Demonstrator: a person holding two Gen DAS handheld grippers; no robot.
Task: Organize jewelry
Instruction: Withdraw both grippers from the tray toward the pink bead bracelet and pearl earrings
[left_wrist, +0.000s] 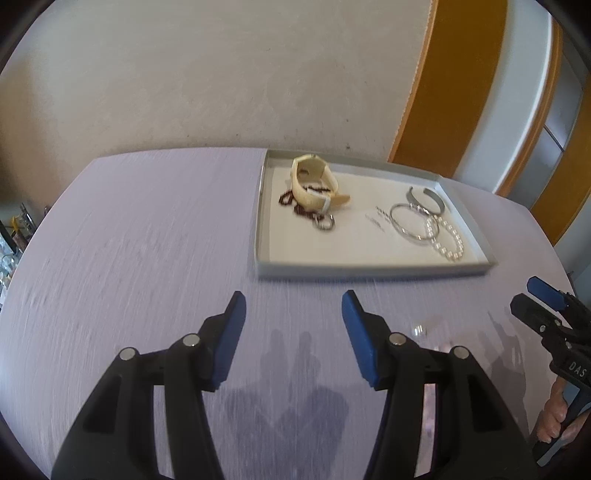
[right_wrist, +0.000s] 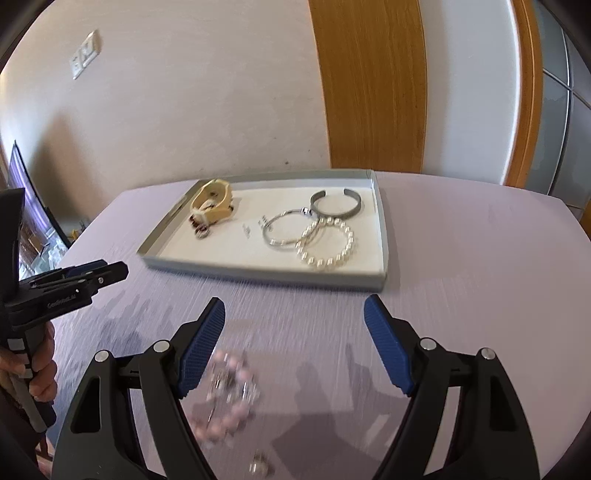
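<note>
Your left hand-held gripper hangs released over bare table, its blue pads spread wide with nothing between them. Your right hand-held gripper is just as wide apart and grasps nothing; beneath it, near its left pad, lies a blurred pink bead bracelet on the table, with a small silvery piece nearer the camera. Only the right view shows these clearly; the left view catches just a faint glint there.

Ahead of both stands one shallow grey tray, its near wall facing you, with open table between it and the pads. The tray's far side sits close to the table's back edge and the wall.

In the tray you have, at the left, one cream watch lying over a dark red bead string with a small metal ring. At the right are one grey cuff, one thin silver bangle and one pearl bracelet, overlapping one another. Between the groups lie tiny pieces, too small to name.
</note>
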